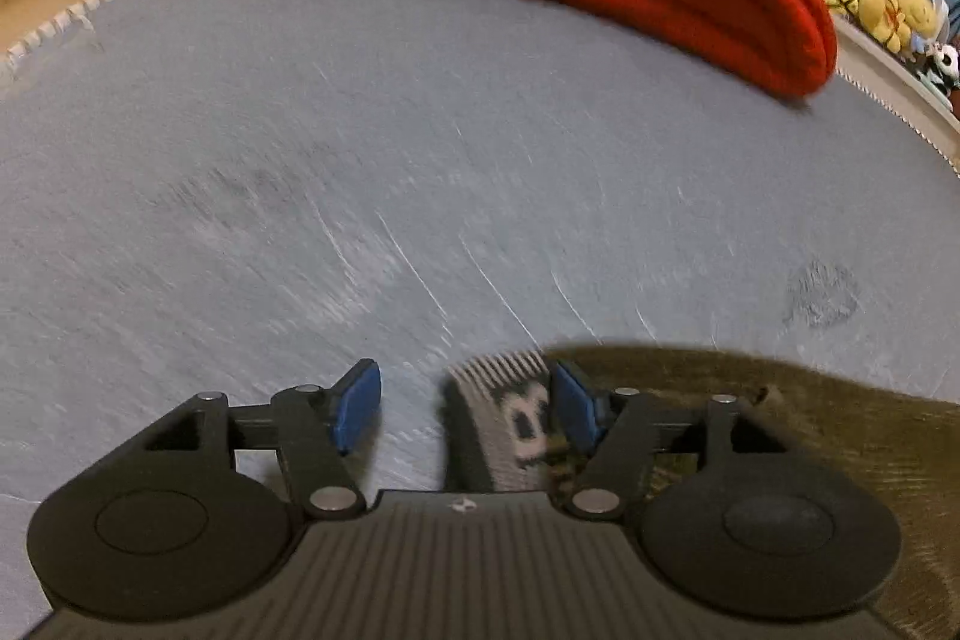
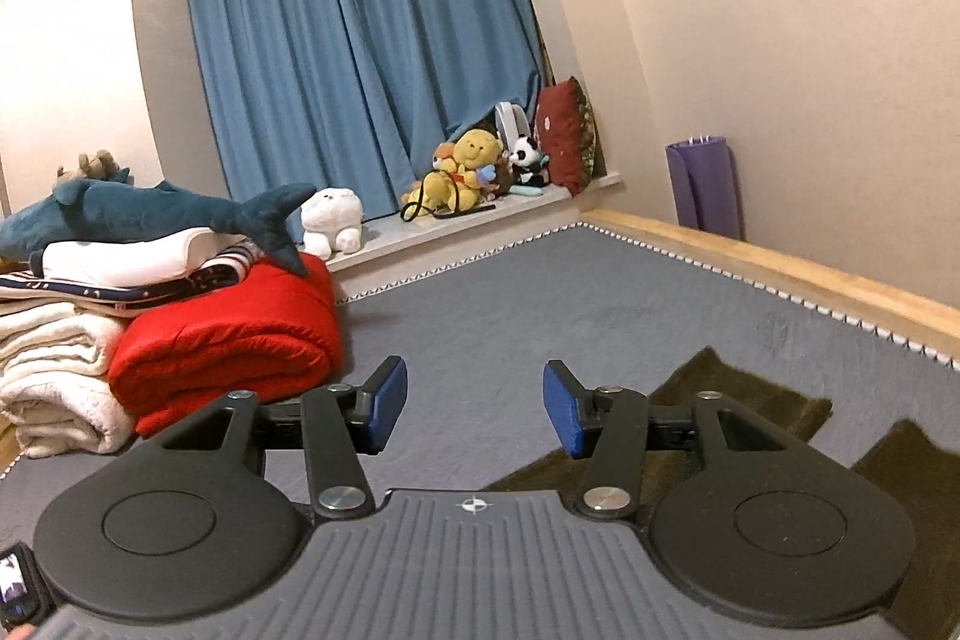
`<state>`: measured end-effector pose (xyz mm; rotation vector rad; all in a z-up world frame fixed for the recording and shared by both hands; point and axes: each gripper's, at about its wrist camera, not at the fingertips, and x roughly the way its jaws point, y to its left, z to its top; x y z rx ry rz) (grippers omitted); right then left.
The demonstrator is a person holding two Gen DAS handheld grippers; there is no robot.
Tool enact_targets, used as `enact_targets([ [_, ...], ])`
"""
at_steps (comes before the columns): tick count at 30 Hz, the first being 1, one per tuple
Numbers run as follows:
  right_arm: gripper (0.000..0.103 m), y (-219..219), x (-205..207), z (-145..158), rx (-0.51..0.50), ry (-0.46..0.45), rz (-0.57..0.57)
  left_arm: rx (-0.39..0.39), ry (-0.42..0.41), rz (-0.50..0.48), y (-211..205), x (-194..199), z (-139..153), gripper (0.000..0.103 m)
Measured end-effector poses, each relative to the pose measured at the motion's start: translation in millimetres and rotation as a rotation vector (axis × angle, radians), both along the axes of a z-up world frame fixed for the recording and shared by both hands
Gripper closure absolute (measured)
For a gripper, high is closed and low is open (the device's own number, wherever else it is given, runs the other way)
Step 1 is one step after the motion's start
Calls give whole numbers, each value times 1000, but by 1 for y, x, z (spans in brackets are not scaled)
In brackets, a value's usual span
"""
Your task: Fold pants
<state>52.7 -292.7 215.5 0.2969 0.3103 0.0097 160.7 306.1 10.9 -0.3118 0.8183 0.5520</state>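
Observation:
The pants point(image 1: 780, 418) are dark olive-brown and lie on a grey blanket point(image 1: 420, 160), at the lower right of the left wrist view. Their grey ribbed waistband point(image 1: 504, 418), with a pale knitted letter, sits between the jaws of my left gripper point(image 1: 467, 406). It lies against the right blue pad point(image 1: 573, 409), with a gap to the left pad, so nothing is pinched. In the right wrist view the pants point(image 2: 750, 412) spread out to the lower right, partly hidden by the gripper body. My right gripper point(image 2: 474, 406) hovers above the blanket, open and empty.
A folded red blanket point(image 2: 234, 346) and white towels point(image 2: 54, 370) are stacked at the left, with a blue shark plush point(image 2: 138, 214) on top. Stuffed toys point(image 2: 468, 166) sit on the sill under blue curtains. A wooden bed edge point(image 2: 780, 268) runs along the right, by a purple rolled mat point(image 2: 705, 184).

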Motion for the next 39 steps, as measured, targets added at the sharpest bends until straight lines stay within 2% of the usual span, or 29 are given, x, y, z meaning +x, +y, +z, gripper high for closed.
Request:
enact_targets([
  [2, 50, 6, -7, -7, 2, 5, 1, 62, -17, -25, -2, -8, 11, 35],
  [5, 50, 17, -19, -17, 16, 16, 11, 46, -44, -52, 2, -22, 21, 35],
  [9, 50, 36, -34, -25, -1, -3, 44, 101, -56, -112, -1, -40, 34, 35],
  [13, 50, 53, -46, -31, -33, -33, 82, 96, -93, -142, 1, -64, 49, 38],
  [15, 49, 60, -50, -36, -45, -41, 108, 71, -127, -168, 5, -77, 57, 64],
  [17, 48, 68, -53, -42, -69, -53, 136, 12, -167, -178, 12, -95, 64, 82],
  [18, 47, 72, -54, -47, -83, -62, 153, -24, -177, -183, 16, -102, 65, 89],
  [19, 47, 76, -55, -54, -100, -71, 168, -56, -178, -189, 19, -108, 65, 89],
  [22, 47, 85, -55, -90, -142, -72, 169, -140, -130, -233, 24, -125, 60, 89],
  [24, 47, 86, -47, -118, -121, 40, 145, -179, -52, -301, 19, -131, 48, 89],
  [25, 47, 84, -42, -127, -71, 110, 135, -197, -7, -346, 15, -132, 40, 87],
  [26, 47, 82, -37, -133, -21, 157, 140, -210, 30, -387, 11, -132, 32, 81],
  [27, 48, 79, -33, -138, 19, 196, 154, -224, 67, -426, 7, -133, 24, 69],
  [29, 48, 79, -31, -144, 24, 231, 179, -267, 112, -454, 6, -136, 9, 51],
  [31, 48, 79, -31, -148, 11, 254, 199, -346, 139, -458, 10, -139, -5, 49],
  [36, 48, 78, -30, -155, 26, 309, 250, -454, 115, -467, 13, -147, -15, 47],
  [39, 48, 82, -31, -158, 23, 326, 282, -460, 87, -481, 7, -147, -9, 47],
])
